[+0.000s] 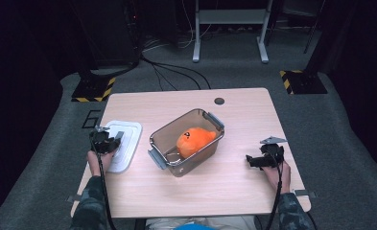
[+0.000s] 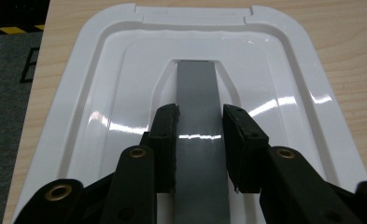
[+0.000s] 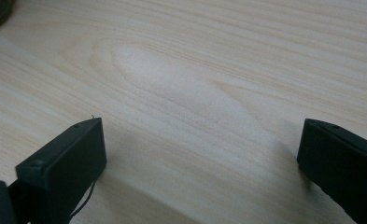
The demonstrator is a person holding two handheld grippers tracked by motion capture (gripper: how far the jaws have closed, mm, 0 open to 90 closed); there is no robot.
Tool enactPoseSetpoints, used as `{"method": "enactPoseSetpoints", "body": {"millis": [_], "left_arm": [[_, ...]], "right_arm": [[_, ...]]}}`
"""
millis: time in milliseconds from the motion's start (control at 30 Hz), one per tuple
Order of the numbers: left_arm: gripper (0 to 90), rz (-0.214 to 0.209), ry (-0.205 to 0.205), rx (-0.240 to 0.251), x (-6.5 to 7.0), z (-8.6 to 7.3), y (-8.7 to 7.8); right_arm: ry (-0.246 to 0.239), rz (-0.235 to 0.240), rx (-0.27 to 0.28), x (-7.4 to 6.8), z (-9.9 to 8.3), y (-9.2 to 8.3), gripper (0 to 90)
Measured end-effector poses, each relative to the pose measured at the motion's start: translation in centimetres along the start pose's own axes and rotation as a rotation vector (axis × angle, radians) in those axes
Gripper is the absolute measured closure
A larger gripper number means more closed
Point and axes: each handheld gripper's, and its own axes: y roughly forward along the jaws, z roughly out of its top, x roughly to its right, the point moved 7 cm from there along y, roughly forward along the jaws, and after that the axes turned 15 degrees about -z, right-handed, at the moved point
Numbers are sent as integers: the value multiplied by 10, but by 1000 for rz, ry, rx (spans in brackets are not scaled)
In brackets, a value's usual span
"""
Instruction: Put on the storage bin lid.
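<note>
The left gripper (image 2: pixel 200 122) had its jaws narrowed onto the grey handle strip (image 2: pixel 197 88) of the glossy white lid (image 2: pixel 102 93), which lay flat on the pale wooden table (image 1: pixel 243 120) left of the clear plastic bin (image 1: pixel 176 165). The right gripper (image 3: pixel 202 154) stood wide over bare wood, holding nothing. An orange plush toy (image 1: pixel 194 140) lay inside the bin, partly masked by its wall.
</note>
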Motion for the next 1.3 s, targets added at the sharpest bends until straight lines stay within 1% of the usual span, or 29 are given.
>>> {"method": "enactPoseSetpoints", "body": {"millis": [33,67,167,200,300,333,367,533,567,633,667,700,833,900,967,1000,1100,1133,1200,1300], "left_arm": [[663,-3,0,-6,0,0,-1],[663,-13,9,-9,1,0,-3],[663,-17,10,-1,2,1,-5],[663,-24,16,0,4,2,-9],[663,-28,33,3,7,5,-13],[663,-28,33,3,7,5,-13],[663,-31,39,3,10,7,-16],[663,-39,71,6,15,11,-22],[663,-39,70,14,16,12,-23],[664,-46,73,11,18,14,-25],[664,-49,64,20,19,15,-26],[663,-55,74,13,19,17,-29],[663,-63,70,27,22,22,-34],[663,-65,82,27,24,27,-41],[663,-67,86,36,26,30,-44],[663,-71,93,33,27,32,-45],[663,-78,93,33,29,34,-48],[663,-79,99,41,31,37,-50],[663,-80,116,35,32,39,-53],[663,-82,112,41,34,41,-54]], "right_arm": [[0,0,0,0,0,0,6],[0,0,0,0,0,0,6],[0,0,0,0,0,0,6],[0,0,0,0,0,0,6],[0,0,0,0,0,0,6],[0,0,0,0,0,0,6],[0,0,0,0,0,0,6],[0,0,0,0,0,0,6],[0,0,0,0,0,0,6],[0,0,0,0,0,0,6],[0,0,0,0,0,0,6],[-1,1,0,0,0,0,6],[0,0,0,0,0,0,6],[0,0,0,0,0,0,5],[0,0,0,0,0,0,5],[0,0,0,0,0,0,5],[0,0,0,0,0,0,6],[0,0,0,0,0,0,5],[0,0,0,0,0,0,5],[0,0,0,0,0,0,6]]}}
